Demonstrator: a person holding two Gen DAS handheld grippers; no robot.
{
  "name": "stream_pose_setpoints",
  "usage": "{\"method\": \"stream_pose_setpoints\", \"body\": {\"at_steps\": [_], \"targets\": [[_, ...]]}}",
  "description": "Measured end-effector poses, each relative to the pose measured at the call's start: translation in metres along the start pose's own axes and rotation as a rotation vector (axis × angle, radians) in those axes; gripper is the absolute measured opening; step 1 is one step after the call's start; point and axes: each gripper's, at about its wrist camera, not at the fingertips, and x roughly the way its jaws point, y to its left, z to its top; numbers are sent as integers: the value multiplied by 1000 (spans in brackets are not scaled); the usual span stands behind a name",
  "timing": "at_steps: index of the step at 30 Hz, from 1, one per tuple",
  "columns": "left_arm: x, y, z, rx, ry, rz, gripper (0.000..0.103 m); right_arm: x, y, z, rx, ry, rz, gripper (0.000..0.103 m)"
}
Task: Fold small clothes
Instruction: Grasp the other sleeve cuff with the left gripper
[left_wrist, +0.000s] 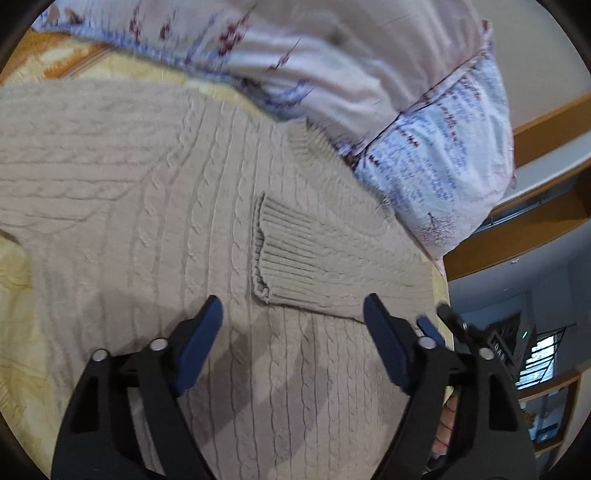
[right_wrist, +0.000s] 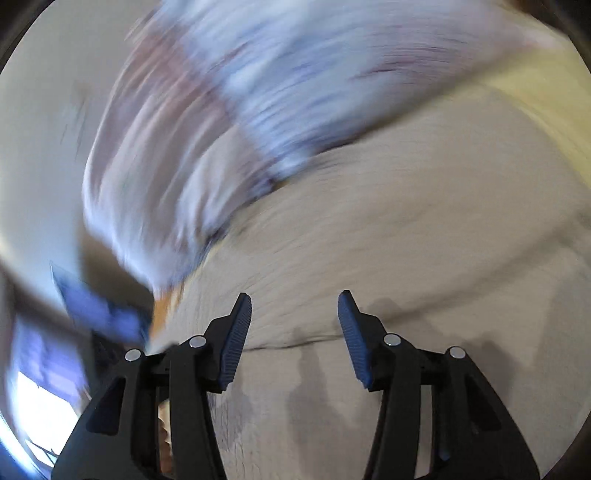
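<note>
In the left wrist view the left gripper (left_wrist: 293, 314) hangs with fingers apart and empty over the sweater (left_wrist: 147, 206), which lies flat on the bed (left_wrist: 14, 295) with its cuff (left_wrist: 280, 251) folded across near the pillow (left_wrist: 436, 177), while the blurred right wrist view shows the right gripper (right_wrist: 294, 310) likewise spread, holding nothing, above the sweater (right_wrist: 406, 229).

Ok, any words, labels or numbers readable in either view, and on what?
Pillowcase: blue script-like print, too blurred to read.
Dark device past the bed edge: pale markings, too small to read.
Sweater: no tag or text in view.
Right wrist view: motion-blurred, nothing readable.
</note>
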Motion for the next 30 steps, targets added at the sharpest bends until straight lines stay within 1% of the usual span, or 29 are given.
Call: {"method": "stream_pose_setpoints", "body": {"at_steps": [2,4,5,6,7,8,10,11,12,13,15,16,18,20,21,22,23,25,28,30], "targets": [[4,0,4,-10,1,11,70,-21,-34,-1,128,-42,-9,51],[8,-3,11,-10,9,19,68,-26,-49,4,187,-76,-35,51],[10,-4,13,-19,14,21,64,-32,-59,7,226,-97,-45,51],[12,-4,15,-28,19,17,62,-35,-65,8,244,-109,-34,51],[14,-5,17,-33,26,12,61,-35,-68,10,254,-121,-28,50],[18,-7,18,-33,33,10,57,-37,-69,14,260,-135,-32,50],[23,-8,20,-30,38,14,53,-39,-72,20,264,-173,-34,48],[27,-10,22,-27,43,18,48,-40,-72,23,262,-189,-42,47],[29,-10,23,-25,41,22,44,-40,-74,25,264,-196,-46,44],[31,-11,24,-27,38,21,42,-39,-75,27,267,-201,-44,41],[34,-11,27,-34,46,11,32,-38,-78,31,271,-208,-47,37],[36,-11,29,-34,48,10,30,-37,-78,32,270,-211,-48,35],[39,-13,32,-22,44,26,21,-38,-78,32,267,-219,-52,33],[42,-16,35,0,39,49,8,-39,-79,33,257,-228,-67,26],[43,-19,38,20,29,56,8,-39,-77,32,257,-229,-84,14],[40,-22,42,39,10,69,7,-39,-75,32,247,-234,-86,11],[37,-24,44,50,-3,71,7,-42,-71,30,226,-249,-86,10],[24,-30,53,100,-58,76,7,-47,-62,27,183,-273,-90,9],[13,-31,59,150,-102,140,7,-47,-51,20,132,-277,-121,9],[15,-27,59,164,-96,183,7,-41,-48,17,113,-255,-165,9]]}}
